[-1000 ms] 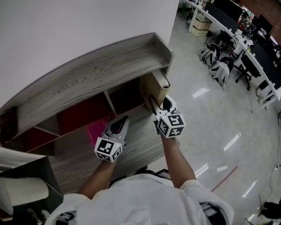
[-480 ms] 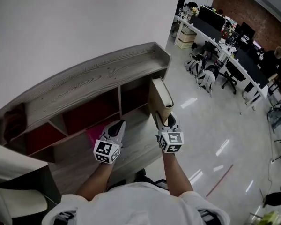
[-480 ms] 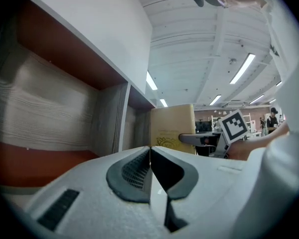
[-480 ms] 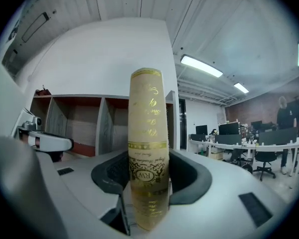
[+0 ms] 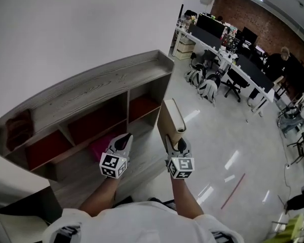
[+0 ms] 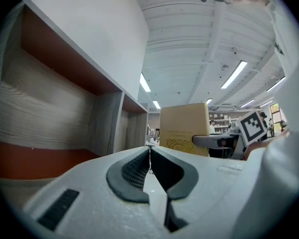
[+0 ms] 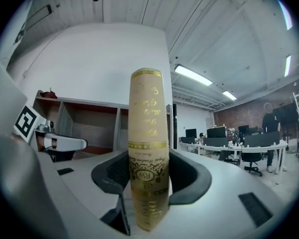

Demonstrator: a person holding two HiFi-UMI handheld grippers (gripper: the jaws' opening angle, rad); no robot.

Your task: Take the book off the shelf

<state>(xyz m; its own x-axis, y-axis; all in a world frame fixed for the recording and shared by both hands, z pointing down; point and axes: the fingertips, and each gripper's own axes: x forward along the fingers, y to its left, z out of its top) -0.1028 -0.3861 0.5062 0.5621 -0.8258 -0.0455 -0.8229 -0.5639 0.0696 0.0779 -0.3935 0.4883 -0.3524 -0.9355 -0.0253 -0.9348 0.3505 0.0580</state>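
Shelf: grey wood with red-backed bays, set against the wall. Book is already out of it, upright in the air just off the shelf's right end, over the floor. Book reads as a stiff, fairly heavy hardback with a smooth cream cover, likely to tip if pinched at a corner, so best held low across the spine. Right gripper is clamped there, book rising straight from it; left gripper is closed on nothing, near the shelf front.

Bright, even office light from ceiling strip lamps, with white glare streaks on the glossy floor; both gripper views curve strongly and darken into black vignette at their rounded edges.
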